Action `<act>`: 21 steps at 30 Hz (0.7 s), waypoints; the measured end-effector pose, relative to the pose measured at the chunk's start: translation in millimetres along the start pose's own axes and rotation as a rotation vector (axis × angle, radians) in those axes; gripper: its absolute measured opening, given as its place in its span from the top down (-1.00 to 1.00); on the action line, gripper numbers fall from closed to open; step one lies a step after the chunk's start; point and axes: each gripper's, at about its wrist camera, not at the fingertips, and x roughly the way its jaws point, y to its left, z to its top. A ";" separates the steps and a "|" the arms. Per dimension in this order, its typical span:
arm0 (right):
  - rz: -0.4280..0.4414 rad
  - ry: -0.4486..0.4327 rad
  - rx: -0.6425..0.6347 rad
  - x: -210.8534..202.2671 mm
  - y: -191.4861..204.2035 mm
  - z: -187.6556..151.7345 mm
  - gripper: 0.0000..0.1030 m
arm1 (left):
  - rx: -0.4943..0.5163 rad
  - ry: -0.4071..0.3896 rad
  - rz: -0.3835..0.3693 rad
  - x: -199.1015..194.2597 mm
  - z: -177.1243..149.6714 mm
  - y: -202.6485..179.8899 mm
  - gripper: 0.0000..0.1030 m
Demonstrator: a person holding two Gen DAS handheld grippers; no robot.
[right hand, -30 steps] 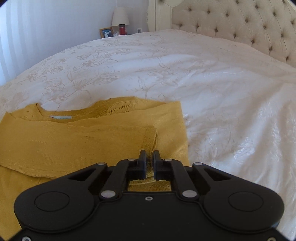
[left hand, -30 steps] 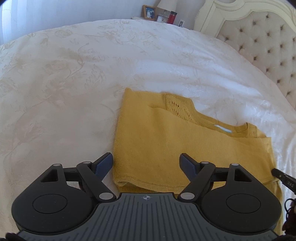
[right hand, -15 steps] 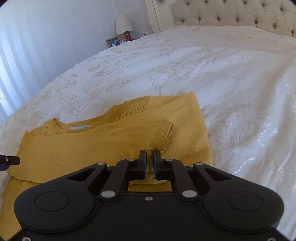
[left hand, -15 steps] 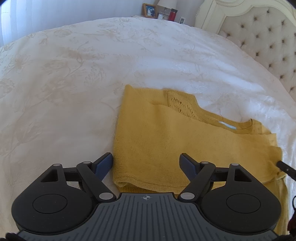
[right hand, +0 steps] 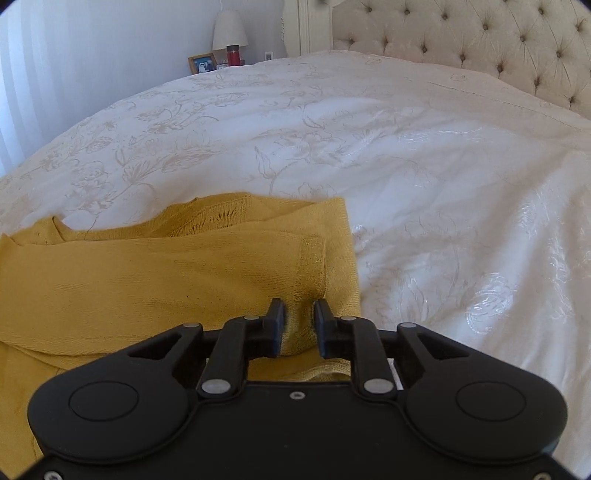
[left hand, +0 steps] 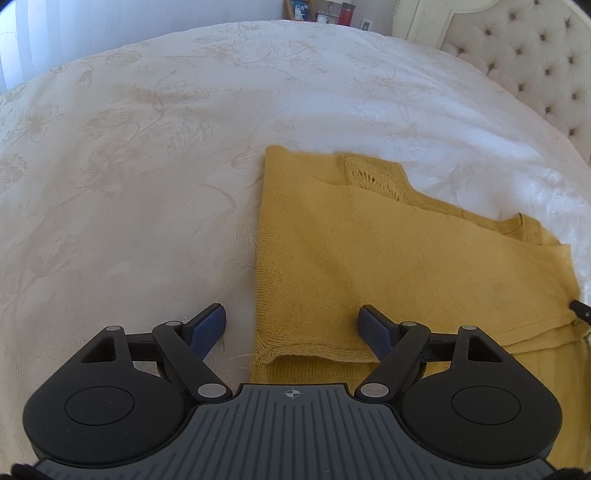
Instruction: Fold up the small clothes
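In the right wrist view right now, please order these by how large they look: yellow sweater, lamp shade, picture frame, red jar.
1. yellow sweater, by far, though it lies nearest the camera
2. lamp shade
3. picture frame
4. red jar

The frame and jar look nearly alike, so their order is unsure.

Mustard sweater (left hand: 369,258): matt knit. Bedspread (right hand: 406,147): glossy embroidered cloth. Headboard (right hand: 480,40): tufted fabric.
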 end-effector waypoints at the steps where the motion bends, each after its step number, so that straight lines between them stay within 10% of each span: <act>1: -0.007 0.000 0.014 -1.3 -2.8 -2.5 0.13 | -0.002 0.002 0.001 1.1 -0.7 0.6 -0.53; 21: 0.053 -0.111 0.132 1.3 -28.1 -40.7 -0.62 | 0.060 -0.199 0.038 7.0 -40.2 -11.6 -0.99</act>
